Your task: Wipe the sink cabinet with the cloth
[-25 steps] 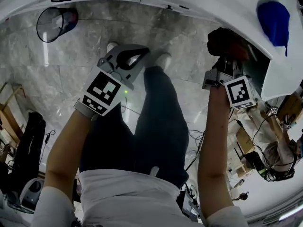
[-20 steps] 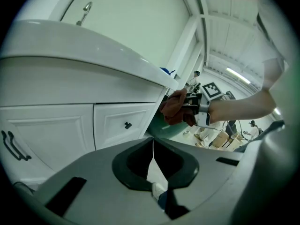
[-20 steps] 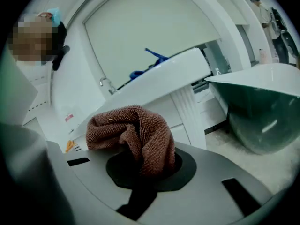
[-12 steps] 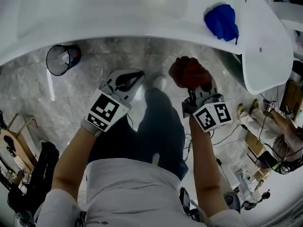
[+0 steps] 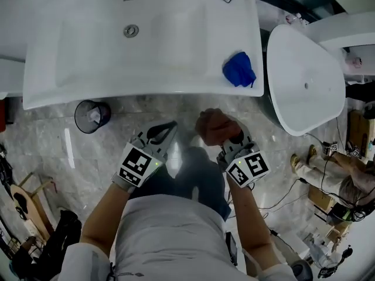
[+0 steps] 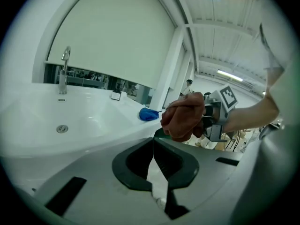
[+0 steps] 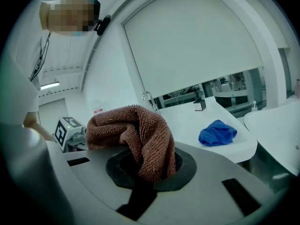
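A white sink cabinet (image 5: 146, 89) spans the top of the head view, its drain (image 5: 131, 31) in the basin. In front of its front edge, my right gripper (image 5: 225, 140) is shut on a bunched brown cloth (image 5: 213, 126). That brown cloth (image 7: 136, 135) bulges out over the right gripper (image 7: 150, 168) and hides its fingertips. My left gripper (image 5: 167, 130) hovers beside it to the left, shut and holding nothing. Its jaws meet in a thin line in the left gripper view (image 6: 152, 146), where the brown cloth (image 6: 183, 117) shows ahead to the right.
A blue cloth (image 5: 238, 70) lies on the counter's right end, also visible as the blue cloth (image 7: 217, 132). A faucet (image 6: 63, 69) stands behind the basin. A black mesh bin (image 5: 92, 116) sits on the marble floor at left. A white oval fixture (image 5: 304, 84) stands at right.
The head view has swung so the whole sink top now shows. My right gripper with the brown cloth came left and nearer the body. The left gripper stayed shut beside it.
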`<action>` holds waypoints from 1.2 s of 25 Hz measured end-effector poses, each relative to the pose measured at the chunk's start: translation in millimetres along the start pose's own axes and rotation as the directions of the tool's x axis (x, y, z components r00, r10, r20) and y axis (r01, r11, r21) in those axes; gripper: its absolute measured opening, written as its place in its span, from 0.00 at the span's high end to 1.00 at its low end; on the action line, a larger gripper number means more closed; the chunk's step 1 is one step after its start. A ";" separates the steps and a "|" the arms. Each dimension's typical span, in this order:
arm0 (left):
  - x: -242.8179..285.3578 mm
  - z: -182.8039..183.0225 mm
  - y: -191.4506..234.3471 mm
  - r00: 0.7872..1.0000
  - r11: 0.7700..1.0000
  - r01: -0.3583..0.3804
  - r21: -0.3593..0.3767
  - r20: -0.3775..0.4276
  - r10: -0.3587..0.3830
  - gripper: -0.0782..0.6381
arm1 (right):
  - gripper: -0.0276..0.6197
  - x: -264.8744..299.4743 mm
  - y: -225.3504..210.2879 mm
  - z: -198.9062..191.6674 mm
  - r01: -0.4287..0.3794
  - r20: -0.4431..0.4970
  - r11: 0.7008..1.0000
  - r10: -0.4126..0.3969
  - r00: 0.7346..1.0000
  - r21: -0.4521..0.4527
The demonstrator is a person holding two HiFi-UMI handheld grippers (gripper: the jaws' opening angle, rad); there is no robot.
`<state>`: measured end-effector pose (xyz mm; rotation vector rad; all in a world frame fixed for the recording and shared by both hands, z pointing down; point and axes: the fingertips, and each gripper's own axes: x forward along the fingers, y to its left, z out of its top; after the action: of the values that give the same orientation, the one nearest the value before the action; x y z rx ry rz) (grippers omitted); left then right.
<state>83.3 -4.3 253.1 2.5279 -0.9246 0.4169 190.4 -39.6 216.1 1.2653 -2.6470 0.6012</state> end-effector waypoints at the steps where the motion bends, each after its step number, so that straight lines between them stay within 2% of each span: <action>1: -3.5 6.4 -2.1 1.000 1.000 -0.002 0.002 0.007 0.002 0.87 | 0.89 -1.9 4.2 6.7 -0.009 0.003 1.000 0.009 1.000 -0.006; 12: -31.4 95.5 -18.9 0.994 0.997 -0.049 0.062 0.105 0.042 0.87 | 0.89 -31.4 47.5 110.9 -0.089 0.112 0.993 0.097 0.989 -0.075; 17: -41.3 145.0 -32.4 0.985 0.994 -0.063 0.089 0.166 0.048 0.87 | 0.89 -50.5 53.1 155.7 -0.078 0.166 0.993 0.092 0.982 -0.088; 23: -58.9 200.9 -41.2 0.963 0.992 -0.095 0.087 0.259 0.069 0.87 | 0.89 -71.0 60.8 203.0 -0.082 0.250 0.988 0.113 0.962 -0.132; 30: -77.5 242.2 -43.7 0.938 0.986 -0.132 0.099 0.335 0.091 0.87 | 0.89 -82.5 59.8 237.4 -0.069 0.316 0.986 0.115 0.942 -0.152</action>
<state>87.9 -47.3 -1.3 2.7154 -1.2028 0.0816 205.9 -45.3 -41.7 1.3026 -2.9658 0.2262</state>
